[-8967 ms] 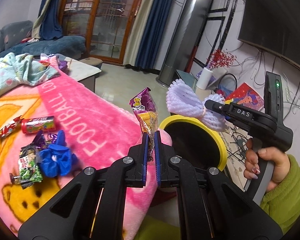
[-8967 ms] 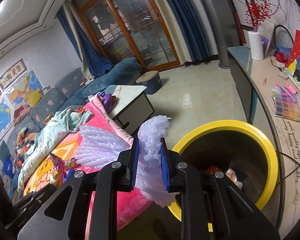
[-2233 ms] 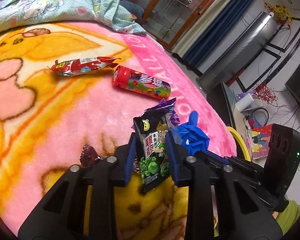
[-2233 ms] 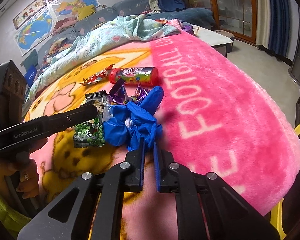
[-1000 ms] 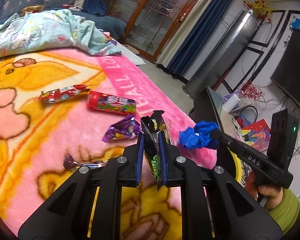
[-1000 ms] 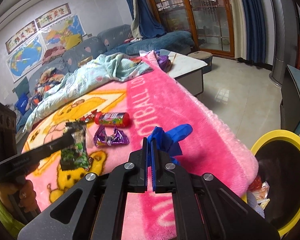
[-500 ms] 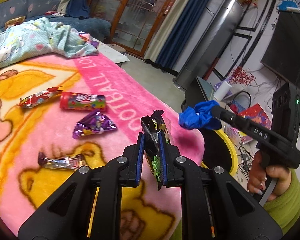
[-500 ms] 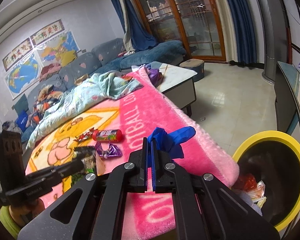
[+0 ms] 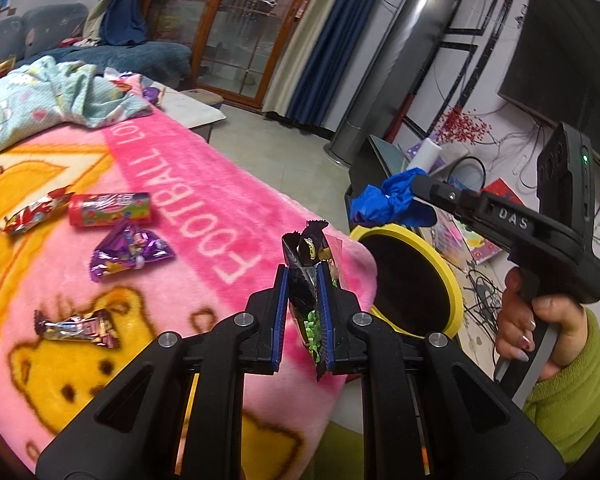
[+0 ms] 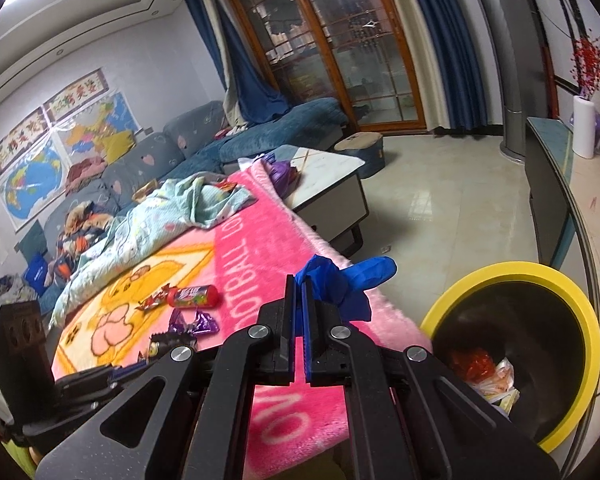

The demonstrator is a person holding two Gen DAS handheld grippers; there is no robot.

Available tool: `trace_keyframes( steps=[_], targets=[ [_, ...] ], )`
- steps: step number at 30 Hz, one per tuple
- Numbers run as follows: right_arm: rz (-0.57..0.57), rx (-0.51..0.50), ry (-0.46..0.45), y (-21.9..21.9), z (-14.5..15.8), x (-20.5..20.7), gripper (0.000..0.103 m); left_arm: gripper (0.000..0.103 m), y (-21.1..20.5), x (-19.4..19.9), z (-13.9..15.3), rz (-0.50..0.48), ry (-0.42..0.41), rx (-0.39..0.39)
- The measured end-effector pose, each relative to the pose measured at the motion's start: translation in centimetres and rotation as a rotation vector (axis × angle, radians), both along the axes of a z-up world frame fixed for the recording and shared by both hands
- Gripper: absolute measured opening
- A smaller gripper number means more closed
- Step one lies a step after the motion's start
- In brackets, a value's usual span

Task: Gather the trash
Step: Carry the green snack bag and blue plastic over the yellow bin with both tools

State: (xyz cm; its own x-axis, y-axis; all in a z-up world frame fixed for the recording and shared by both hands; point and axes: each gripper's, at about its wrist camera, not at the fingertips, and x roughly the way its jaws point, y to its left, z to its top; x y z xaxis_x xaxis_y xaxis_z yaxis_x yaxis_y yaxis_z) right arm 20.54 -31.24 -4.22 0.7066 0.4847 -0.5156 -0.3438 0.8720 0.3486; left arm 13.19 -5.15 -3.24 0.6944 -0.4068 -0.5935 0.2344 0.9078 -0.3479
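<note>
Yellow-rimmed bin (image 9: 452,280) beside the pink blanket (image 9: 204,184), both grippers holding trash near it.
The left gripper (image 9: 303,312) is clamped on a black snack bag (image 9: 306,276) just short of the bin; the right gripper (image 10: 296,320) pinches a crumpled blue glove (image 10: 340,280) by the bin's rim. A red tube (image 9: 110,208) and three wrappers (image 9: 130,248) lie on the blanket, farther from the bin.
</note>
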Motion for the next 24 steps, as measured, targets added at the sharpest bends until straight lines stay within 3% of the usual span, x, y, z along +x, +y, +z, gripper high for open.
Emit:
trace_keyframes(
  steps=[24],
  targets=[
    [-0.210, 0.096, 0.024, -8.4, -0.9, 0.4, 0.003, 0.009, -9.1, 1.8, 0.8, -0.192, -0.040, 0.059]
  ],
)
